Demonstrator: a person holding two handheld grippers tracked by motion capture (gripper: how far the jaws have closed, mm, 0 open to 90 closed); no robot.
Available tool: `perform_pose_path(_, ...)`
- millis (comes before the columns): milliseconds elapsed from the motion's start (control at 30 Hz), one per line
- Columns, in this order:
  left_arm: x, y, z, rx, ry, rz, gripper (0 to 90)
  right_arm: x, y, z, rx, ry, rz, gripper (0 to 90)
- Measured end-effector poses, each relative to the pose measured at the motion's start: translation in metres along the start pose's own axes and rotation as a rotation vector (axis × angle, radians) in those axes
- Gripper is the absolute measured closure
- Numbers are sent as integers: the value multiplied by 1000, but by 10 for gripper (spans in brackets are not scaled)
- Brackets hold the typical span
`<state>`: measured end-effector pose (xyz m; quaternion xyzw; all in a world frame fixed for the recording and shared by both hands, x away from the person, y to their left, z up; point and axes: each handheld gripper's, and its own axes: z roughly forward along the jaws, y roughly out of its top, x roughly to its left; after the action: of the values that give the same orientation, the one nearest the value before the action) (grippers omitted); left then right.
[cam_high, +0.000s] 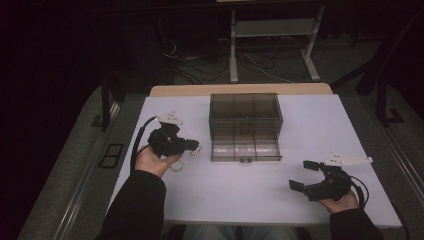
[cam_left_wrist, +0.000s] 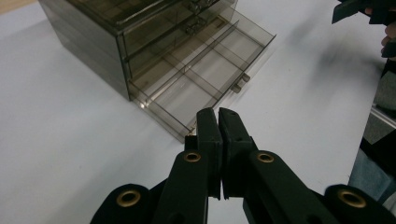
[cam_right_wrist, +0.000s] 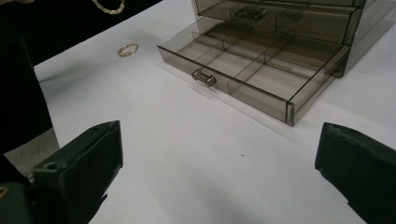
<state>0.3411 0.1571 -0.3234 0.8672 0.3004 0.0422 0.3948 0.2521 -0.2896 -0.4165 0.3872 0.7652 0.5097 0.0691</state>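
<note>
1. Far left, the left gripper (cam_high: 192, 146) sits lifted in the person's left hand (cam_high: 152, 161), jaws pressed together. A pale chain (cam_high: 195, 150) dangles at its tip in the high view; whether the pads pinch it, I cannot tell.
2. The left gripper view has those jaws nearly touching, pointing at the corner of the open drawer (cam_left_wrist: 205, 84).
3. Just below that hand, a small ring (cam_high: 176, 167) lies on the white table (cam_high: 250, 200). The right gripper view picks it out clearly as a gold ring (cam_right_wrist: 127, 49), left of the drawer.
4. In the middle stands the smoky clear drawer box (cam_high: 245, 117), its bottom drawer (cam_high: 245, 150) pulled out towards the person. The right gripper view shows its dividers and knob (cam_right_wrist: 204, 77).
5. Far right, the right gripper (cam_high: 305, 175) rests low near the table's front edge, jaws spread wide, nothing between them.
</note>
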Motion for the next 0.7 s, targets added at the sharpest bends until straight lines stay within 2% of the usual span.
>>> perform_pose_path(233, -5, 23, 3, 13, 13, 53, 881, 0, 0, 0, 0, -1, 1, 2)
perform_pose_path(600, -8, 41, 16, 33, 19, 94, 881, 0, 0, 0, 4, -3, 0, 2)
perform_pose_path(700, -9, 45, 21, 27, 34, 105, 881, 0, 0, 0, 7, -2, 1, 3)
